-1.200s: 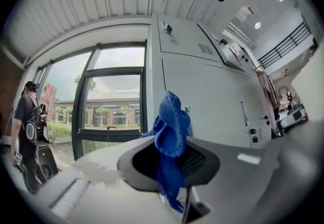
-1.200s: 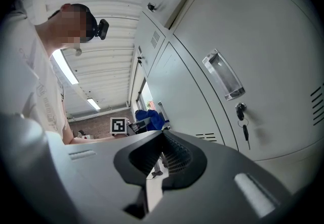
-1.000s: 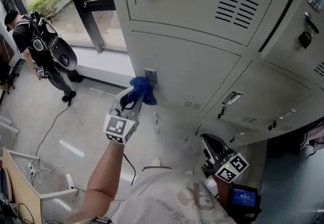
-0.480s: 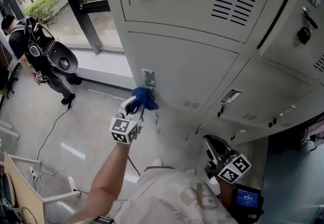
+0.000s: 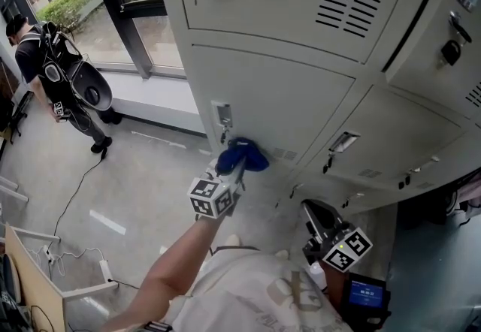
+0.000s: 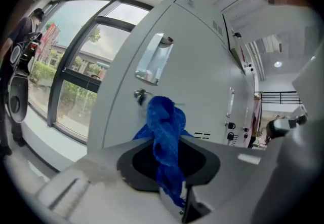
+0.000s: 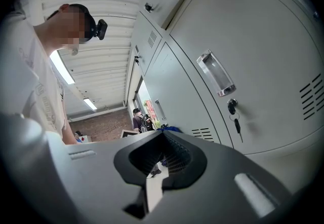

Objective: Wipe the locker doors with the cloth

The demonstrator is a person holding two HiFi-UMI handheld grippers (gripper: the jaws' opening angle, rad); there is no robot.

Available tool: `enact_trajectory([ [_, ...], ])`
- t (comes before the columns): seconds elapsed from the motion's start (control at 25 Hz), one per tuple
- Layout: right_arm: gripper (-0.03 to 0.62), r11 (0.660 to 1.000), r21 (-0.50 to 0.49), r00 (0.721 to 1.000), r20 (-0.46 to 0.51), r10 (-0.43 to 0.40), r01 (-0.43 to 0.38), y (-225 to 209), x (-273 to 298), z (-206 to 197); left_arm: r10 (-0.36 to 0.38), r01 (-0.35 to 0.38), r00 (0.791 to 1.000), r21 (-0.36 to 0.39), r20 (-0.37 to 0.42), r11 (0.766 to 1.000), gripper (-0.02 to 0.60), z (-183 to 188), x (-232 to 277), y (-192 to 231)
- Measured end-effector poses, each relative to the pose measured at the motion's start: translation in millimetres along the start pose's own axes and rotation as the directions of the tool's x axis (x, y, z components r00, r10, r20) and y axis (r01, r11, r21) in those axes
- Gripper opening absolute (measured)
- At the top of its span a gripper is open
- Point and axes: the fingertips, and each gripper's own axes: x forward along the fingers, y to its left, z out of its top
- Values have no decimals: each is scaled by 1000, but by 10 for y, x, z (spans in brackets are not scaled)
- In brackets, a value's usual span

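At the upper left of the head view, a bystander [image 5: 56,71] is noted by the window, well apart from the work. At centre, the left gripper [image 5: 233,171] is clenched on the blue cloth [image 5: 242,156]. The cloth is bunched ahead of the jaws and appears pressed to the lower locker door [image 5: 301,109], just below its recessed handle [image 5: 222,114]. This hold is judged to present fabric, not metal, to the panel. At lower right, the right gripper [image 5: 322,227] is held low and idle, jaws drawn together on nothing.

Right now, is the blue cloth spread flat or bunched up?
Bunched: the blue cloth sits as a twisted wad in the left gripper, at the locker door.
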Motion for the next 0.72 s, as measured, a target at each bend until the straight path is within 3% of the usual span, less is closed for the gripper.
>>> enact_trajectory([
  [0.16, 7, 1000, 2, 1000, 9, 0, 0, -1, -26, 16, 57, -56, 995, -18, 79, 998, 77, 223, 13, -163],
  [0.36, 7, 1000, 10, 1000, 17, -14, 13, -53, -102, 26, 187, -176, 955, -69, 232, 982, 77, 656, -181, -34],
  [0.72, 7, 1000, 14, 999, 39, -24, 23, -88, -208, 77, 228, -210, 950, -105, 212, 972, 75, 662, -45, -166],
])
